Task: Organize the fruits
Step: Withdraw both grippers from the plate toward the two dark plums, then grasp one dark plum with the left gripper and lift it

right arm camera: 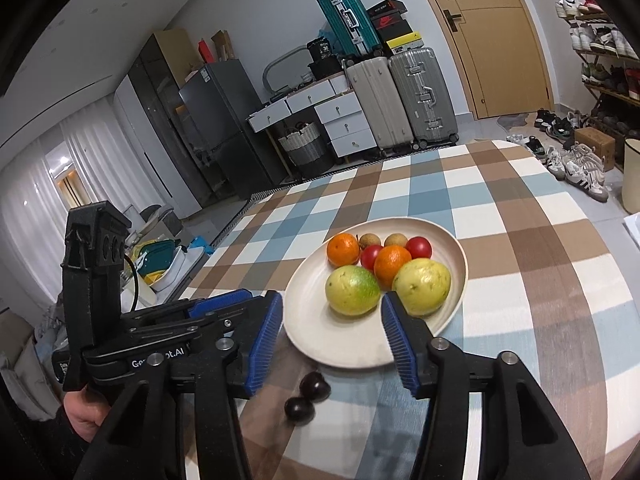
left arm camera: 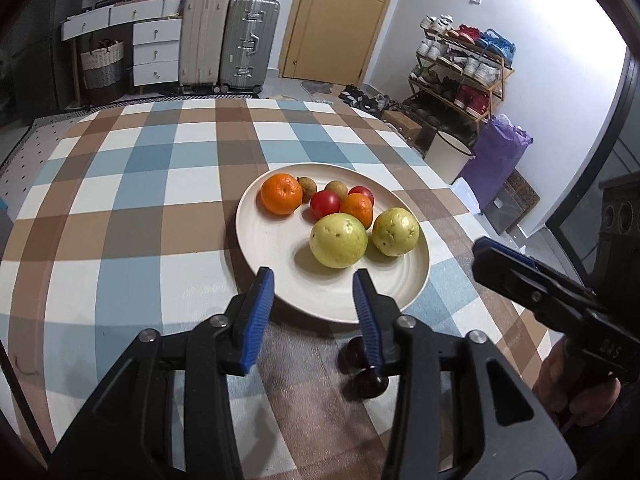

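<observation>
Two dark fruits (right arm camera: 307, 396) off plate (right arm camera: 320, 344) rim.

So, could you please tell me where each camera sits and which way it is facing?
Left wrist: on the left gripper, low over the checked table, facing the plate; its open jaws and the right gripper show.
Right wrist: on the right gripper, facing the plate from the right; its open jaws, the left gripper and a hand show.
Shared: plate, guavas, two dark fruits on the cloth.
</observation>
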A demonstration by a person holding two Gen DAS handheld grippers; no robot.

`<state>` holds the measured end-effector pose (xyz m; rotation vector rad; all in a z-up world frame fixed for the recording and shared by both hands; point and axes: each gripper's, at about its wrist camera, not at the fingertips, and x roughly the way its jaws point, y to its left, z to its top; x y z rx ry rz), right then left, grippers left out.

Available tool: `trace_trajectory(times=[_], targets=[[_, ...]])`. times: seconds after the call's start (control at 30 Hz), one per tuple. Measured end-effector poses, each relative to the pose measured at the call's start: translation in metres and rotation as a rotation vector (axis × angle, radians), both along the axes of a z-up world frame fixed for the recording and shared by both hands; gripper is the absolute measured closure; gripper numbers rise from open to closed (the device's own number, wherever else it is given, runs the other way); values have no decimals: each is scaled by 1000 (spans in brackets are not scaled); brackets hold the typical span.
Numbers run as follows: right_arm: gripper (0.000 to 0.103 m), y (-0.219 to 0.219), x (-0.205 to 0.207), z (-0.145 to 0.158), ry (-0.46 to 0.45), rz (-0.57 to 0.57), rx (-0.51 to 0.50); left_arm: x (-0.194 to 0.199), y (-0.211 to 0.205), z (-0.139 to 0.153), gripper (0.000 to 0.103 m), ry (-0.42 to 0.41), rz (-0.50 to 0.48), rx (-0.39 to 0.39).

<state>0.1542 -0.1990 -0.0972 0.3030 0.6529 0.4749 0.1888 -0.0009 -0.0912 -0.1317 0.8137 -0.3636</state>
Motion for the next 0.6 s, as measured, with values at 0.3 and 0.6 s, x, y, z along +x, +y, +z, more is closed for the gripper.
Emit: trace_trajectory(times=[0.3, 0.6], targets=[[34, 1, -26, 1, -26, -13, 9, -20, -3, -1, 45, -12, 15, -3], [22, -8, -48, 5, -33, -50, 7, -39, -14, -23, 32, 53, -11, 23]])
